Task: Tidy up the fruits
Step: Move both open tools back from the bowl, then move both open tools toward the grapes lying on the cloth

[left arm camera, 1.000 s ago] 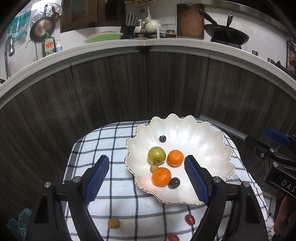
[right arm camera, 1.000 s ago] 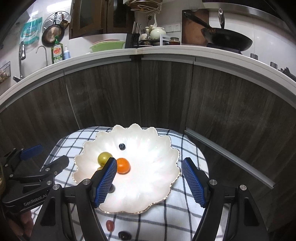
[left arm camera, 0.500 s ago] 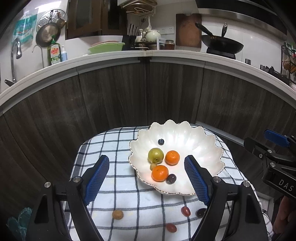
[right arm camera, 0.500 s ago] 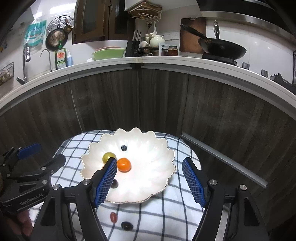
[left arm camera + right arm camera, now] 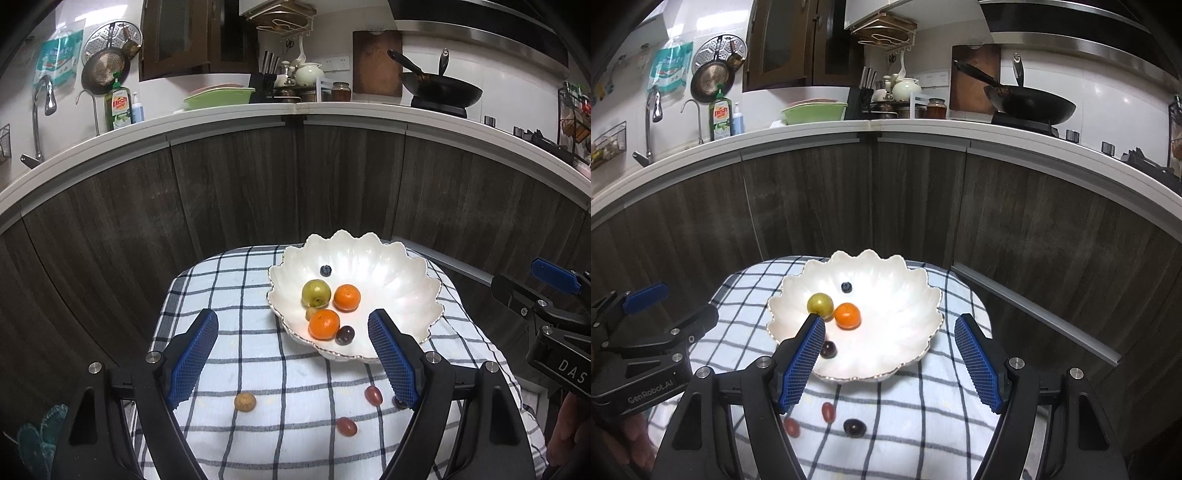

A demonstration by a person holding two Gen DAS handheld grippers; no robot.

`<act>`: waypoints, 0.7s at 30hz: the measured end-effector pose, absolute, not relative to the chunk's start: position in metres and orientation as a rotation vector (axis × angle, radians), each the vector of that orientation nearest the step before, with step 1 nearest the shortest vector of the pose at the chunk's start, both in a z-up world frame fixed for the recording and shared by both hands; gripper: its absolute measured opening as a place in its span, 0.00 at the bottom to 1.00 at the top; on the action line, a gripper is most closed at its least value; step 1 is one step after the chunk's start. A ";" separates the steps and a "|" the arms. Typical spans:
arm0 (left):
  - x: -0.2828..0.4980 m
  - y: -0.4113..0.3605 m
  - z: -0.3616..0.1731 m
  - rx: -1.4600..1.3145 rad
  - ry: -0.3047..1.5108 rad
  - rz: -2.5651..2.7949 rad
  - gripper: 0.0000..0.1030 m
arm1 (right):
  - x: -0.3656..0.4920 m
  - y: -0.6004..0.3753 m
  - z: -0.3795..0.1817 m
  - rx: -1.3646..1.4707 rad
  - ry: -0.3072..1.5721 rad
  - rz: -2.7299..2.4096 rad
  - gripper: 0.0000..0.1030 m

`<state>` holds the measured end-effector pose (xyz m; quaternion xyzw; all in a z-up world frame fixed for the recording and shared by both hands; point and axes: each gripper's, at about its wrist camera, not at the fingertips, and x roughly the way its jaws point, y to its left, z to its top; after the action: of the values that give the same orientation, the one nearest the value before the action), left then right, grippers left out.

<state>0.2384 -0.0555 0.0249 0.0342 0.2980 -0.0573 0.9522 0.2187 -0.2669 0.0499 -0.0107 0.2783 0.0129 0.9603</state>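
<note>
Meanwhile both the left gripper and right gripper hover wide apart, empty, above the checked cloth near the scalloped bowl of fruit.

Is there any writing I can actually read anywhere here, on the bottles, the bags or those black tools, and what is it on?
"GenRobot.AI": white letters on the black body of the left gripper.
"DAS": white letters, cut off at the frame edge, on the black body of the right gripper.
"fish", apparently: red label on the green dish soap bottle by the tap; small, so uncertain.
The print on the teal hanging bag is too blurred to read.
</note>
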 end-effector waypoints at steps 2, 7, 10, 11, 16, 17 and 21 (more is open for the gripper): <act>0.233 -0.056 0.023 0.069 0.606 -0.119 0.81 | 0.216 -0.267 0.049 -0.020 0.565 0.025 0.72; 0.224 -0.054 0.018 0.068 0.610 -0.121 0.81 | 0.208 -0.267 0.043 -0.018 0.571 0.020 0.72; 0.220 -0.052 0.015 0.068 0.614 -0.121 0.81 | 0.204 -0.266 0.038 -0.016 0.578 0.021 0.72; 0.219 -0.051 0.014 0.070 0.615 -0.120 0.81 | 0.204 -0.266 0.037 -0.017 0.580 0.020 0.72; 0.217 -0.047 0.009 0.068 0.621 -0.119 0.81 | 0.200 -0.263 0.030 -0.017 0.588 0.019 0.72; 0.216 -0.046 0.008 0.069 0.622 -0.118 0.81 | 0.199 -0.263 0.030 -0.017 0.589 0.019 0.72; 0.214 -0.043 0.004 0.066 0.629 -0.117 0.81 | 0.197 -0.260 0.025 -0.021 0.594 0.017 0.72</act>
<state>0.2143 -0.0430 0.0035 0.0322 0.3093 -0.0573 0.9487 0.1966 -0.2603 0.0250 -0.0105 0.2924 0.0086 0.9562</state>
